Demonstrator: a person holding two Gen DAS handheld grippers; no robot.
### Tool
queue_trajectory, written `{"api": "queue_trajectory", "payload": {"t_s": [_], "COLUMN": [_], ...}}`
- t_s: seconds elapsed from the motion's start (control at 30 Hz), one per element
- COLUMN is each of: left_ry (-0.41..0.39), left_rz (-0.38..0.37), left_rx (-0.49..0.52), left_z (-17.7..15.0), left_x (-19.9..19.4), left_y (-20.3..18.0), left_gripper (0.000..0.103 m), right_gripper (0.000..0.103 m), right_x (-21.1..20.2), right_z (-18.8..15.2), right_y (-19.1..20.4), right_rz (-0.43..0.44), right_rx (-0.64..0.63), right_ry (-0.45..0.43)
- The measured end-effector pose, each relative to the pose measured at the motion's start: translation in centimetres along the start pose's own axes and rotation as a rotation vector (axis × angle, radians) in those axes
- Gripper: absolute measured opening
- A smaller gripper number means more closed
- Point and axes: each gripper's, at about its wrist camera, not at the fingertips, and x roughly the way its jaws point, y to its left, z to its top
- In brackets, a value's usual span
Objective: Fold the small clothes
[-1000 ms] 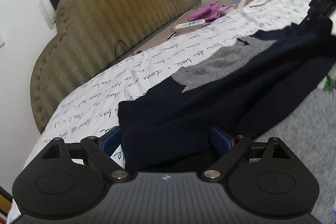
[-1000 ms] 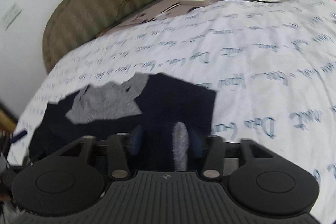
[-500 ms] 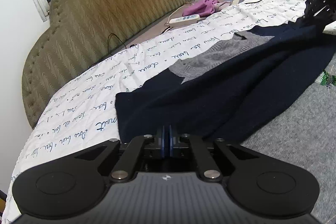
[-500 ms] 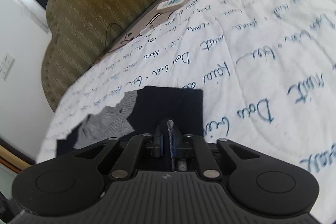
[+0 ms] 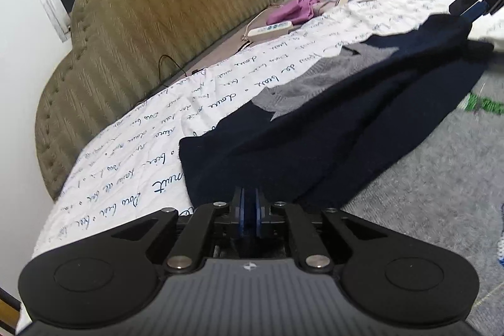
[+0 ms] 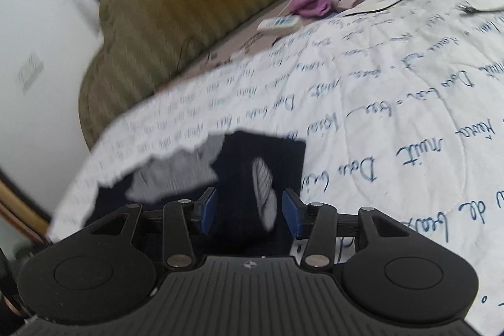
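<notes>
Left wrist view showed the left gripper (image 5: 249, 211) pinched on the sweater's (image 5: 330, 128) hem for folding; the right gripper (image 6: 249, 210) had just been opening, its pads clear of the cloth between them.

Running in blue handwritten script across the white quilt (image 6: 393, 103): "nuit" and "Doux", most other words staying too blurred to read. Showing on the right gripper (image 5: 472, 0), in white letters: "DAS".
</notes>
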Motion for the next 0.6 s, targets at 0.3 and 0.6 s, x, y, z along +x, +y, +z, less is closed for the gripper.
{"api": "queue_trajectory", "payload": {"t_s": [0.3, 0.6], "left_ry": [0.017, -0.057], "left_rz": [-0.006, -0.046], "left_rx": [0.106, 0.135], "left_z": [1.0, 0.4], "left_x": [1.2, -0.8], "left_y": [-1.7, -1.8], "left_gripper": [0.007, 0.088], "right_gripper": [0.044, 0.044], "right_x": [3.6, 3.2], "right_z": [-0.5, -0.5], "right_y": [1.8, 0.9], "right_rz": [-0.019, 0.008], "right_rx": [-0.048, -0.007], "right_ry": [0.101, 0.111]}}
